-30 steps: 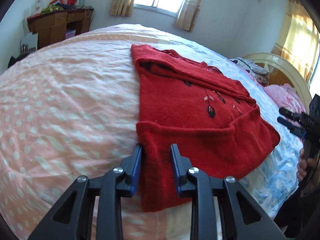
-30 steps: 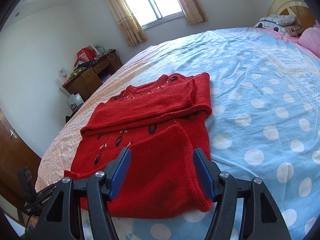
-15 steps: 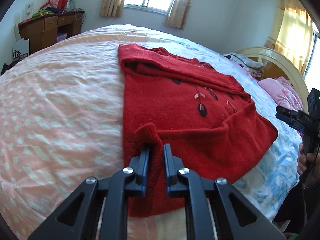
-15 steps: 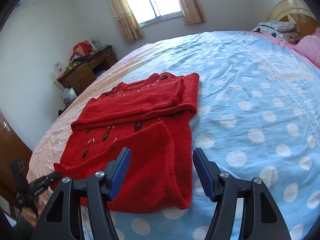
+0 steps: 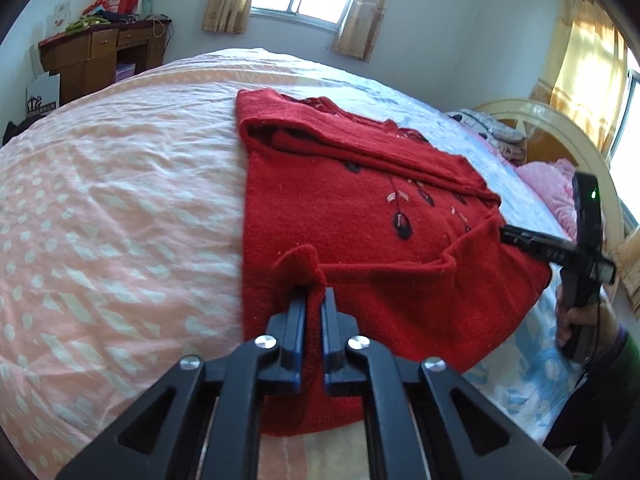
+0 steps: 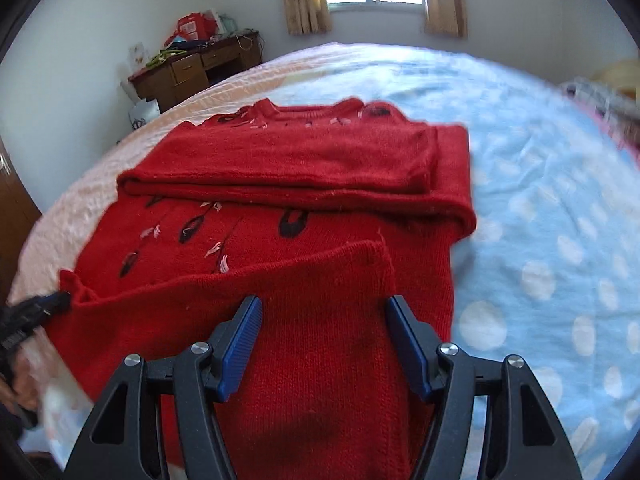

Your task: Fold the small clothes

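A red knitted sweater (image 5: 360, 208) lies flat on the bed, sleeves folded across the chest and the bottom hem turned up. My left gripper (image 5: 312, 300) is shut on the near left corner of that hem, and the cloth bunches up above its fingertips. The right wrist view shows the same sweater (image 6: 280, 168) with the left gripper (image 6: 60, 302) at its far corner. My right gripper (image 6: 324, 308) hovers over the other end of the turned-up hem. Its jaws are closing with the cloth between them, and the pads stand apart from it. The right gripper (image 5: 506, 236) shows side-on at the sweater's right edge.
The bed (image 5: 120, 208) carries a pink and blue dotted cover. A wooden desk (image 5: 100, 52) piled with things stands by the far wall. A curved headboard (image 5: 560, 128) and pink pillows (image 5: 548, 184) lie to the right. A hand (image 5: 572, 320) holds the right gripper's handle.
The left jaws closed onto the hem corner and pinched it into a bunch. The right gripper moved in over the sweater's other hem corner, rolled, and its jaws narrowed.
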